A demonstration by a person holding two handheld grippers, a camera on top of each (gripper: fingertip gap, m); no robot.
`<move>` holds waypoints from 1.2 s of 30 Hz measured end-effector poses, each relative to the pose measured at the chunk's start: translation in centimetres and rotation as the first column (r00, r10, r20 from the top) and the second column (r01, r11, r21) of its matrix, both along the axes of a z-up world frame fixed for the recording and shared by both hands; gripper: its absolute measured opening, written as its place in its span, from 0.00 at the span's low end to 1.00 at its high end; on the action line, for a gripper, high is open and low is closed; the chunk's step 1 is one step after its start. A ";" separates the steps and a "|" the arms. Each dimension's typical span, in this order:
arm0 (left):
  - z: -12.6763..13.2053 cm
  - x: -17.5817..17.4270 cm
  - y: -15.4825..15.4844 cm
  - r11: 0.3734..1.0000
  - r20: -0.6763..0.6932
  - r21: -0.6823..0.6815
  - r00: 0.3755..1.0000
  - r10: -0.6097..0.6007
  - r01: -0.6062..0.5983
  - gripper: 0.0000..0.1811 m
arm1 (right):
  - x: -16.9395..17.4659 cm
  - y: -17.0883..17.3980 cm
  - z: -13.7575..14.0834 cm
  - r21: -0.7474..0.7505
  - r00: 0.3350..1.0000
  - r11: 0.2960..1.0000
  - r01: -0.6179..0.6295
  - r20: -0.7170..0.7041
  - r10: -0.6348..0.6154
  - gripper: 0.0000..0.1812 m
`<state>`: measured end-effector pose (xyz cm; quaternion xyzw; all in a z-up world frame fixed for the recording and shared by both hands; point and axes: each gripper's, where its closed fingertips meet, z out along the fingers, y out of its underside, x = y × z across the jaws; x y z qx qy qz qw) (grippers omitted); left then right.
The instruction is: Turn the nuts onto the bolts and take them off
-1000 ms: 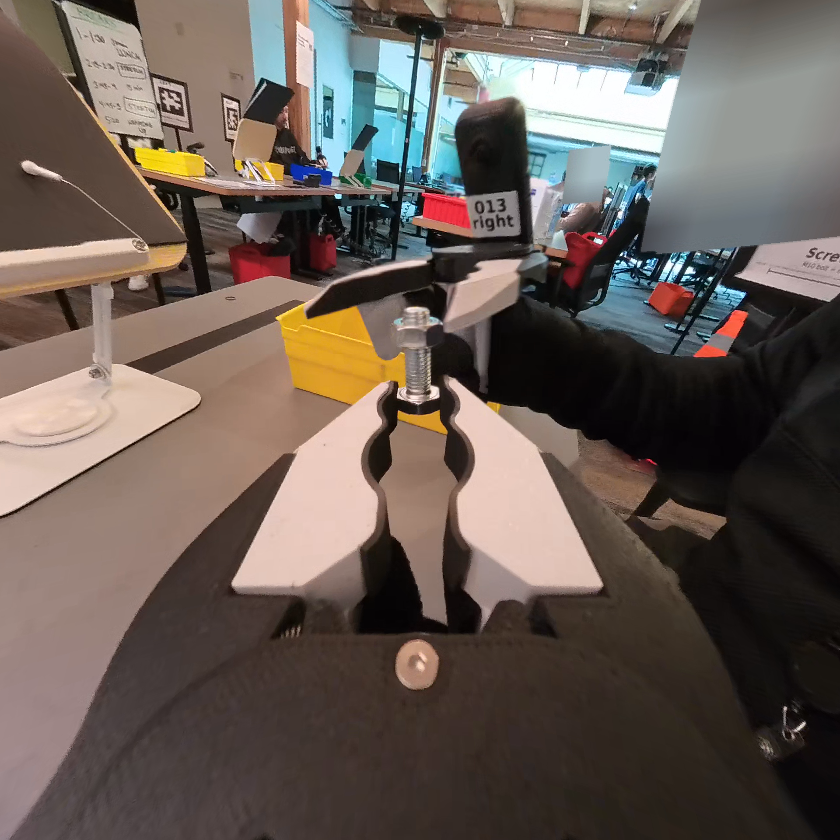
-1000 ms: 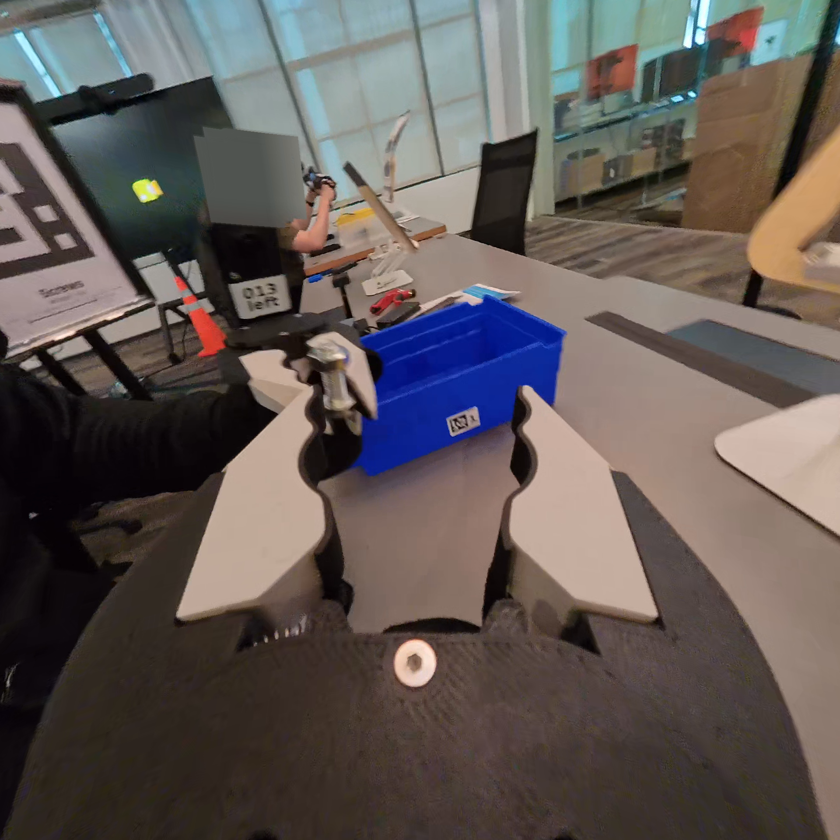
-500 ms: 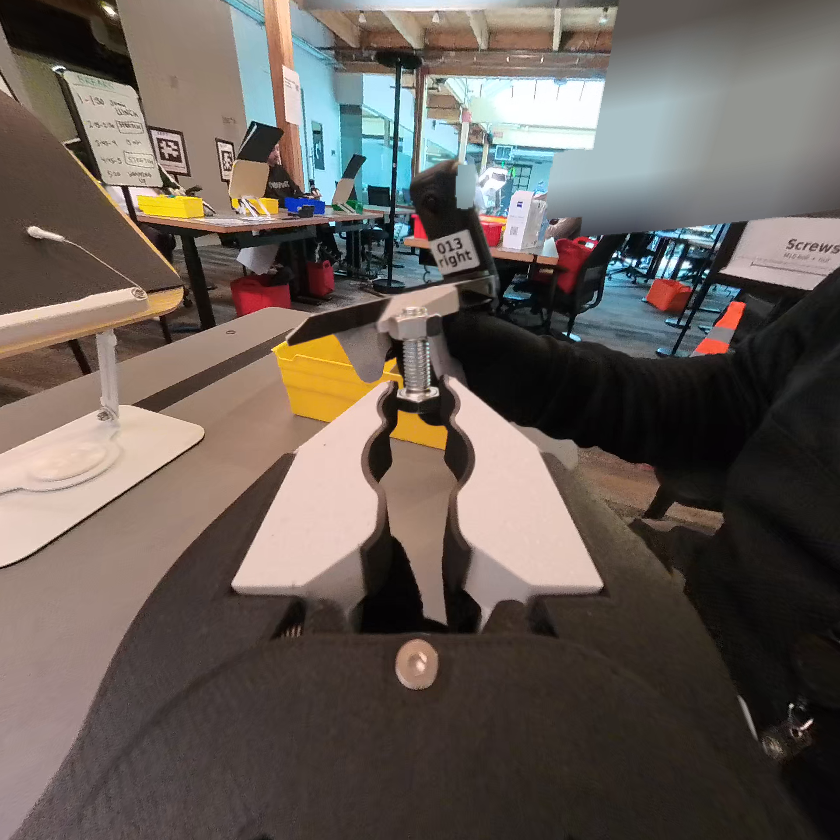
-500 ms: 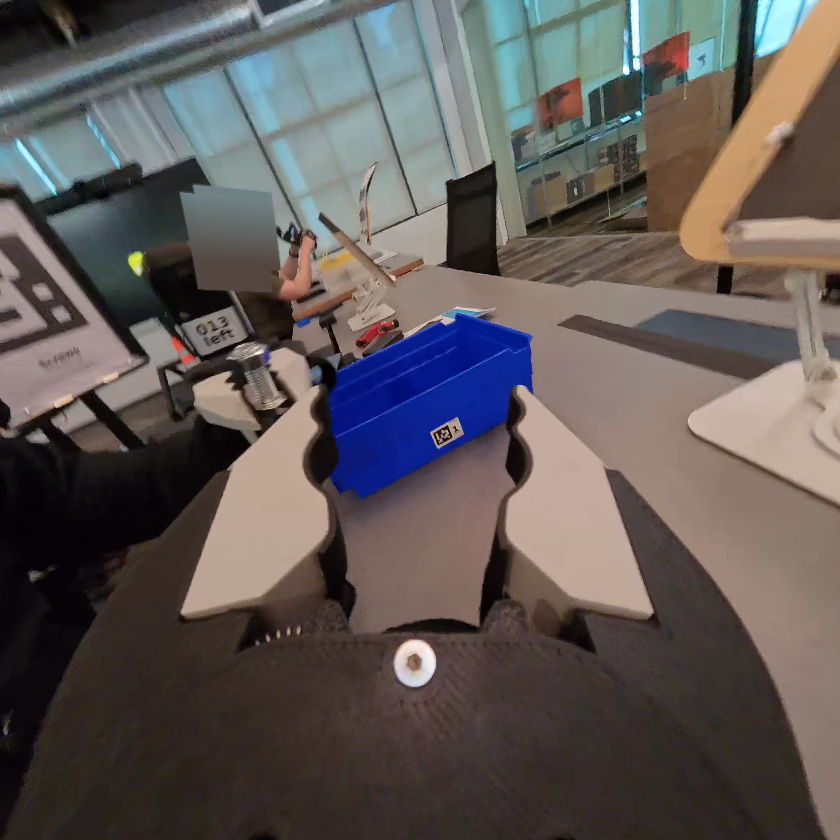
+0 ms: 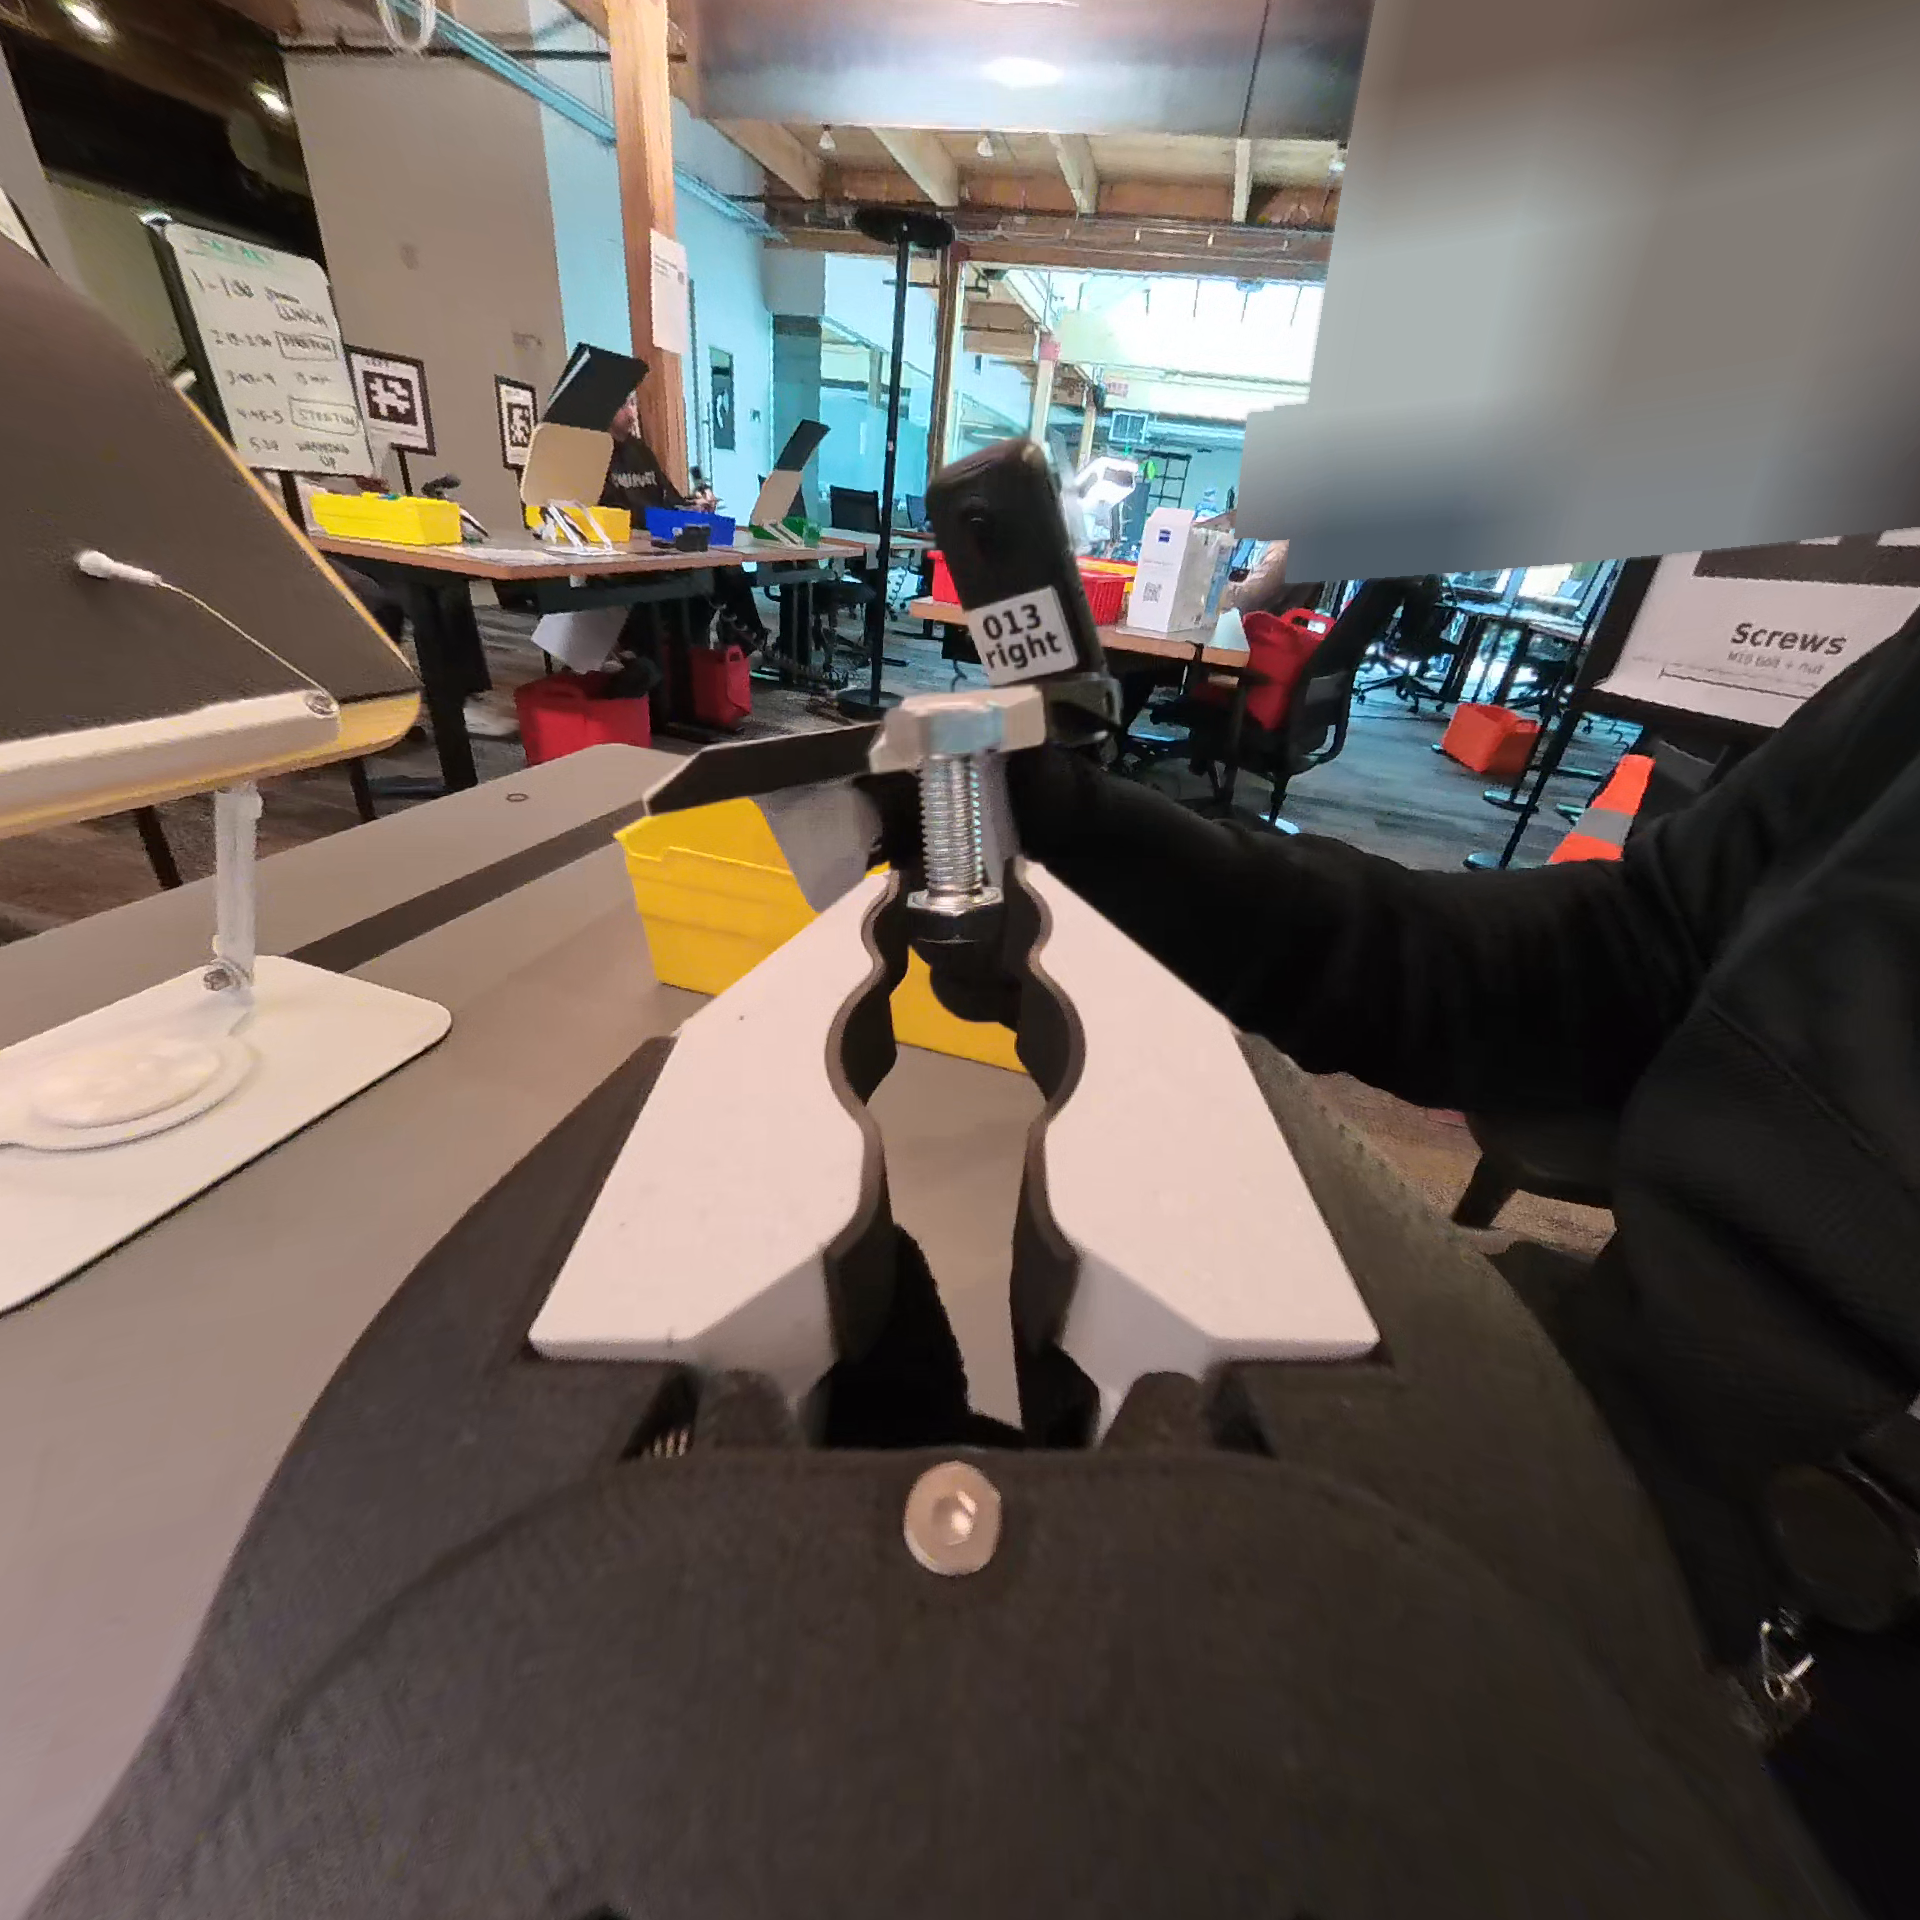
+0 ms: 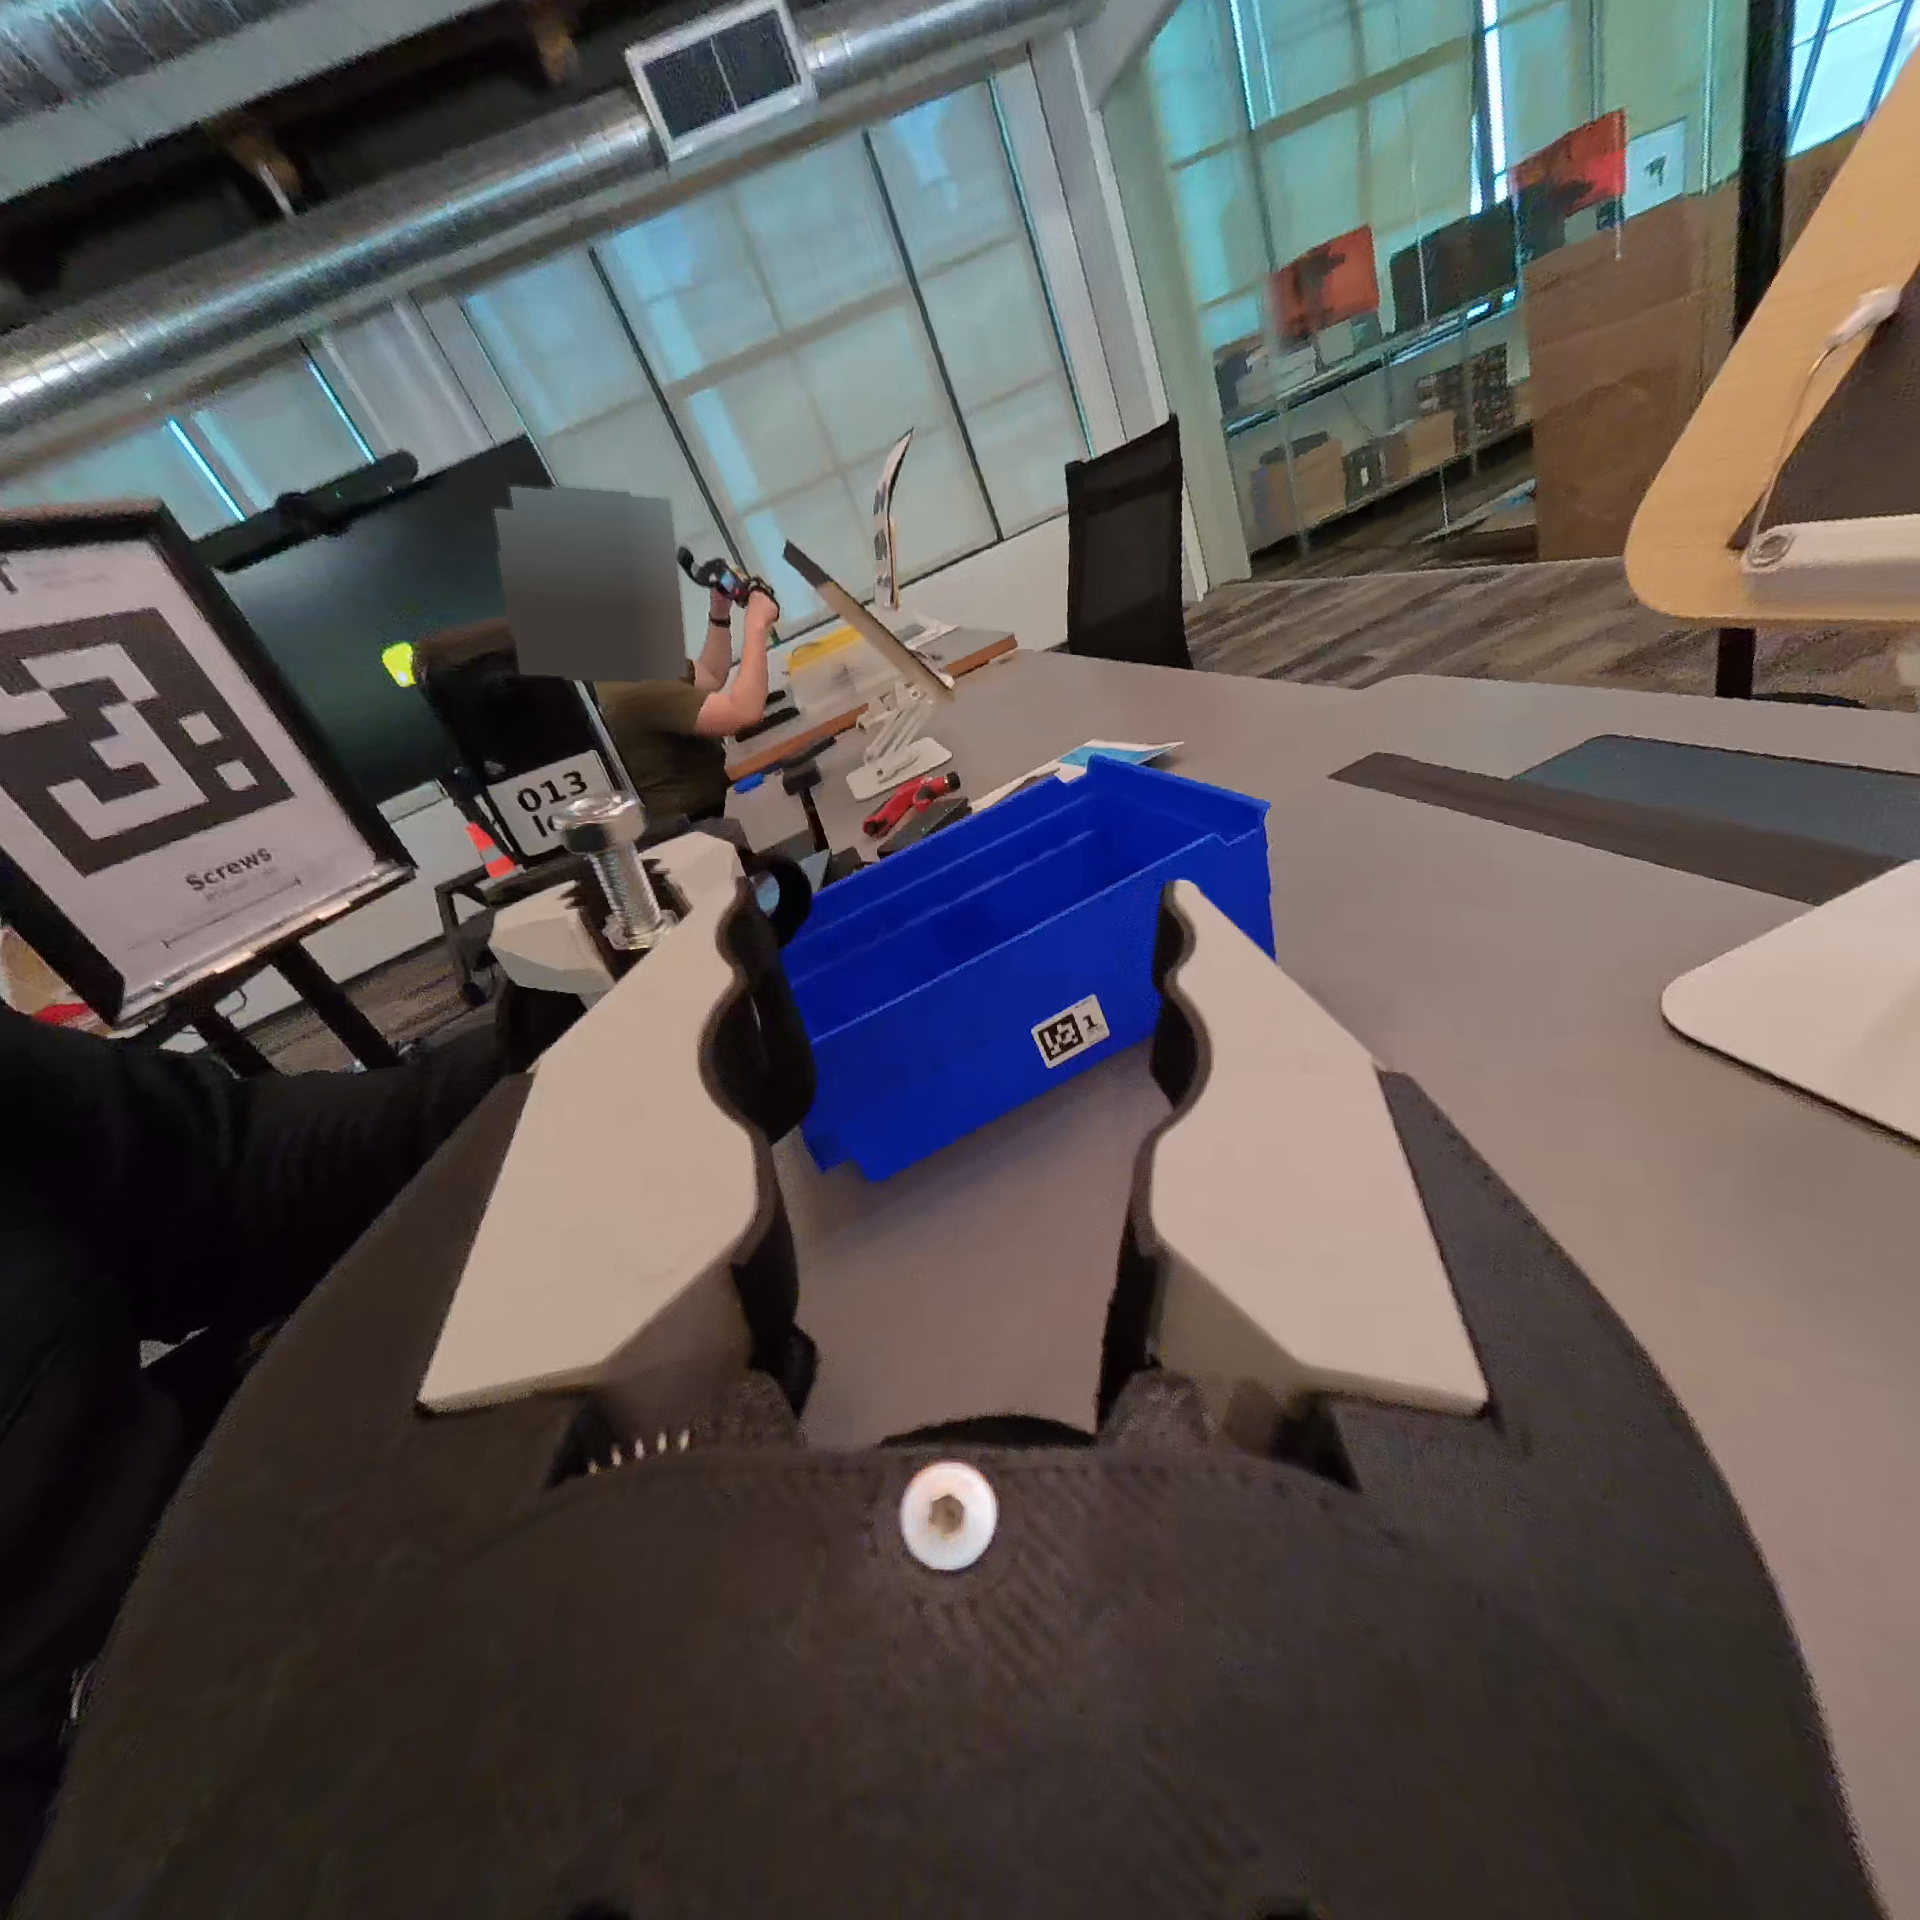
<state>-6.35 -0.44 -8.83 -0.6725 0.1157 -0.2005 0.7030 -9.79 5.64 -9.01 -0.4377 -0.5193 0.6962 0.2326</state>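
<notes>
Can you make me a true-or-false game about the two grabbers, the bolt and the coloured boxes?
1. The left gripper holds a bolt standing upright. True.
2. The right gripper is squeezing the bolt. False: its jaws stand open and hold nothing.
3. The box in front of the right gripper is red. False: it is a blue bin.
4. A yellow bin sits on the table behind the bolt. True.
</notes>
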 end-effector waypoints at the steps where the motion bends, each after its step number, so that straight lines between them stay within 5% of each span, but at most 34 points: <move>1: 0.0 -0.1 0.0 1.000 -0.005 -0.002 1.000 0.000 0.000 0.09 | 0.2 0.1 0.3 -0.004 1.000 1.000 -0.001 -0.009 0.001 0.41; 9: -0.7 0.8 0.3 1.000 -0.022 -0.021 1.000 -0.013 0.013 0.09 | 0.3 -4.9 2.0 0.071 0.989 0.989 -0.131 -0.064 0.136 0.48; 13: -0.3 0.7 0.2 1.000 -0.020 -0.011 1.000 -0.011 0.010 0.09 | 0.0 -3.5 1.6 0.041 0.995 0.995 -0.089 -0.043 0.091 0.51; 14: 0.0 0.7 0.0 1.000 -0.010 0.002 1.000 -0.020 0.020 0.09 | -0.1 -2.6 1.1 0.022 0.997 0.997 -0.067 -0.024 0.068 0.38; 17: 0.1 0.5 0.0 1.000 -0.017 0.006 1.000 -0.015 0.015 0.09 | 0.0 -1.1 0.4 -0.019 0.999 0.999 -0.048 0.002 0.048 0.41; 23: -0.7 0.7 0.3 1.000 -0.015 -0.017 1.000 -0.020 0.020 0.09 | 1.0 -4.1 2.4 0.051 0.987 0.990 -0.132 -0.084 0.135 0.46; 36: -1.0 2.0 0.6 0.999 -0.067 -0.027 0.997 -0.025 0.024 0.09 | -0.2 -5.9 1.9 0.079 0.991 0.990 -0.119 -0.048 0.123 0.52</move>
